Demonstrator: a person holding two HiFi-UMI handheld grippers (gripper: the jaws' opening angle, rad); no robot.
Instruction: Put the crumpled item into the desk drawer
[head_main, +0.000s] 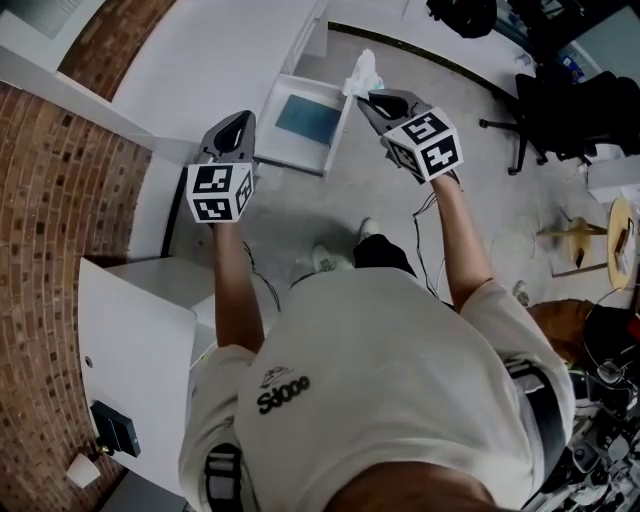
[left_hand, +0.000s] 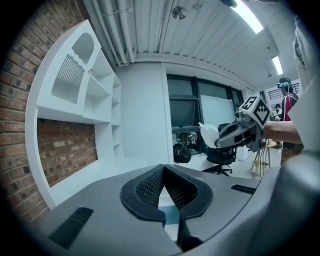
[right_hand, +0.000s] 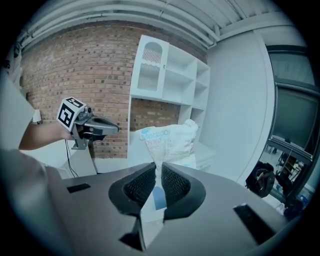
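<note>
The crumpled item (head_main: 362, 74) is a white plastic bag with faint blue print. My right gripper (head_main: 369, 99) is shut on its lower part and holds it up in the air, just right of the open desk drawer (head_main: 338, 135). In the right gripper view the bag (right_hand: 167, 142) bulges above the pinching jaws of my right gripper (right_hand: 158, 171). The drawer is white with a blue bottom. My left gripper (head_main: 238, 120) hovers left of the drawer, and in the left gripper view my left gripper (left_hand: 163, 168) has its tips together with nothing between them.
The white desk (head_main: 200, 60) runs along a brick wall (head_main: 60, 200). A white cabinet (head_main: 140, 350) stands at the lower left. A black office chair (head_main: 560, 110) and a wooden stool (head_main: 622, 240) are on the right. White shelving (right_hand: 170, 80) rises behind the desk.
</note>
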